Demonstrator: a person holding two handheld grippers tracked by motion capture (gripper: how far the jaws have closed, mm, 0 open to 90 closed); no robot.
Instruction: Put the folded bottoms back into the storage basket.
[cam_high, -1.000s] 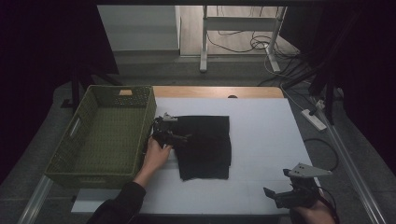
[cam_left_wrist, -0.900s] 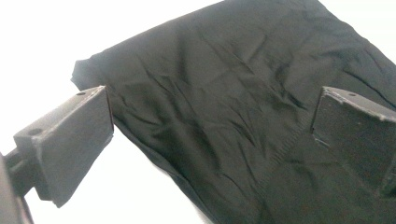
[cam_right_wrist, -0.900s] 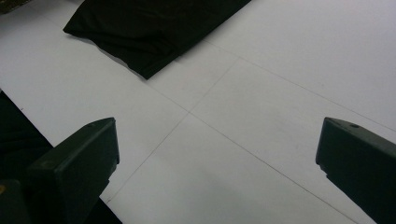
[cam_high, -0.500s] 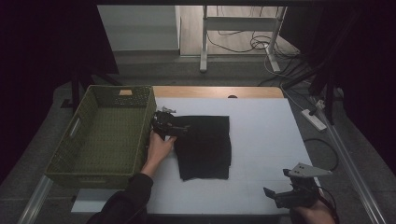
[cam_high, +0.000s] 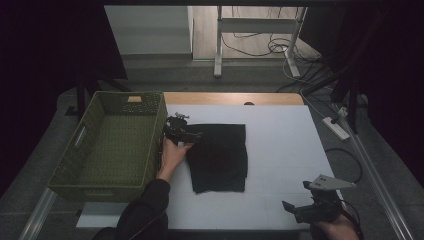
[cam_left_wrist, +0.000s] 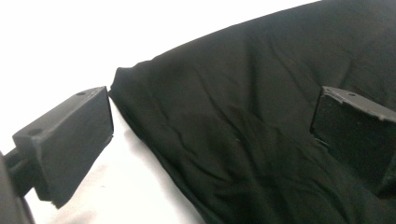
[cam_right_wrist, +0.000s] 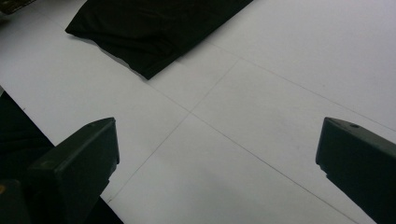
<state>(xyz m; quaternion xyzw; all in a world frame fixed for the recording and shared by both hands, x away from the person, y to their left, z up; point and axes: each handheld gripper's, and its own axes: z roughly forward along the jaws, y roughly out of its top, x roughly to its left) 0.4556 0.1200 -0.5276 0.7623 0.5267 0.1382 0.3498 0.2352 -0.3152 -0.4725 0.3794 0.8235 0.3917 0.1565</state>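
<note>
A folded black cloth (cam_high: 218, 157) lies flat on the white table (cam_high: 280, 140). My left gripper (cam_high: 189, 135) is at the cloth's far left corner, open, its jaws straddling that corner of the black cloth (cam_left_wrist: 243, 126). The left gripper (cam_left_wrist: 212, 130) holds nothing. My right gripper (cam_high: 295, 211) rests low at the table's near right edge, open and empty. Between the spread jaws of the right gripper (cam_right_wrist: 217, 163) there is bare table, with the cloth (cam_right_wrist: 154, 28) farther off at the upper left.
A green woven basket (cam_high: 112, 145) stands empty at the left, right beside the left hand. A power strip (cam_high: 336, 127) and cables lie off the table's right side. Bare white table (cam_right_wrist: 280, 93) stretches right of the cloth.
The left gripper has slid away from me along the cloth's left edge to its far corner. The right gripper has stayed put.
</note>
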